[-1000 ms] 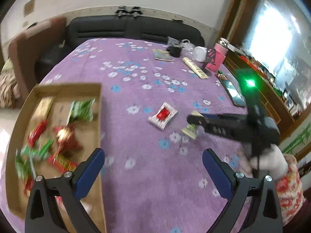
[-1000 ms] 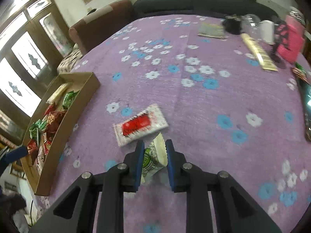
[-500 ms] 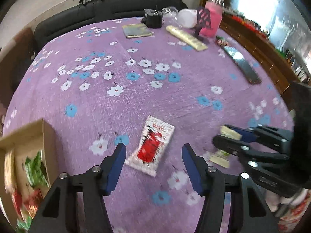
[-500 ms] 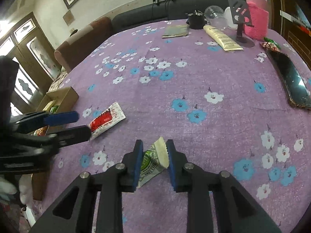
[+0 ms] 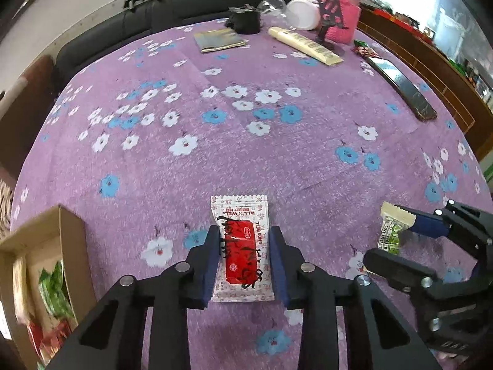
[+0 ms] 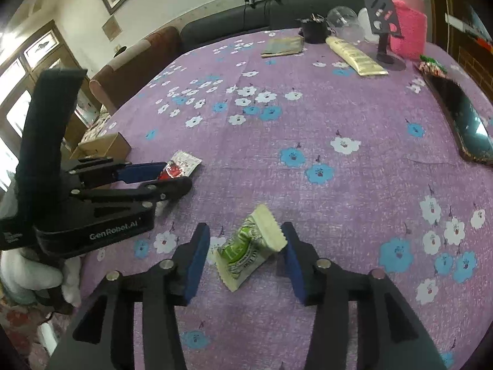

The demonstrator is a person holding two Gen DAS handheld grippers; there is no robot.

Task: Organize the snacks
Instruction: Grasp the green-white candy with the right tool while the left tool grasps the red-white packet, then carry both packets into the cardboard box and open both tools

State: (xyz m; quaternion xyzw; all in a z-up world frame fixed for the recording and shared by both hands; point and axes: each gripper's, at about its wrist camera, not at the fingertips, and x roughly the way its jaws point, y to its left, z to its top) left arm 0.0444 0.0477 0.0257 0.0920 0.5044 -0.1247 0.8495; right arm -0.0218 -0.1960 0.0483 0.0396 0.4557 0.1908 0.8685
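Between the blue pads of the left gripper, a red-and-white sachet is lying flat on the purple flowered cloth; the jaws are standing close against its two long edges, and whether they are actually pinching it I cannot tell. From the right wrist view the same left gripper is showing at nine o'clock, its fingertips framing the sachet.

The right gripper is standing with its jaws apart, and a green-and-cream snack packet is lying tilted between them on the cloth. The right pad is sitting just beside the packet's crimped upper end, touching or nearly so, while the left pad is standing clear of it. In the left wrist view this packet is appearing at three o'clock, beside the right gripper.

At eight o'clock of the left view a cardboard box is holding green and red wrapped snacks; the right view is showing the box at nine o'clock, behind the left gripper.

Toward twelve and one o'clock at the far edge of the cloth, a booklet, a black cup, a cream tube, a pink sleeved bottle and a dark phone are lying or standing, well apart from both grippers.
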